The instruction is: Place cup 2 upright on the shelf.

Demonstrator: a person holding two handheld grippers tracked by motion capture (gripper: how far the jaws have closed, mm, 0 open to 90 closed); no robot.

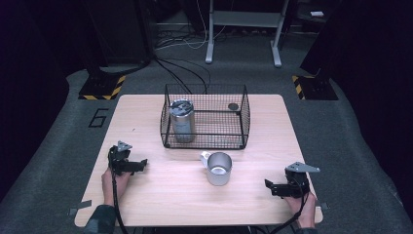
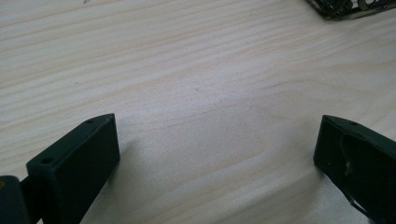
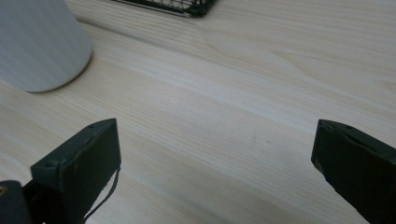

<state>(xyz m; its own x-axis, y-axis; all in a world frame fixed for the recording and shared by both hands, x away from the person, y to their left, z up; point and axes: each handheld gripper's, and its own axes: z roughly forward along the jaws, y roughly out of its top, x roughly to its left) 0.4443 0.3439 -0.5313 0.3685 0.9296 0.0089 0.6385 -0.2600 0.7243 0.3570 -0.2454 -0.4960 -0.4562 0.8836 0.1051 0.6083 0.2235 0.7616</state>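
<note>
the metal mug (image 1: 218, 168) is standing upright on the desk (image 1: 160, 195), just in front of the wire basket (image 1: 204, 118). the left gripper (image 1: 142, 164) and right gripper (image 1: 267, 185) are resting either side, well apart from it, fingers spread wide with nothing between them.

High view: above the person's edge, facing forward and down over the whole desk (image 1: 146, 204).
Left gripper view: low, close over the desk, basket (image 2: 348, 9) corner at top right.
Right gripper view: low, close; shares basket (image 3: 177, 5) edge and cup (image 3: 37, 46).
</note>
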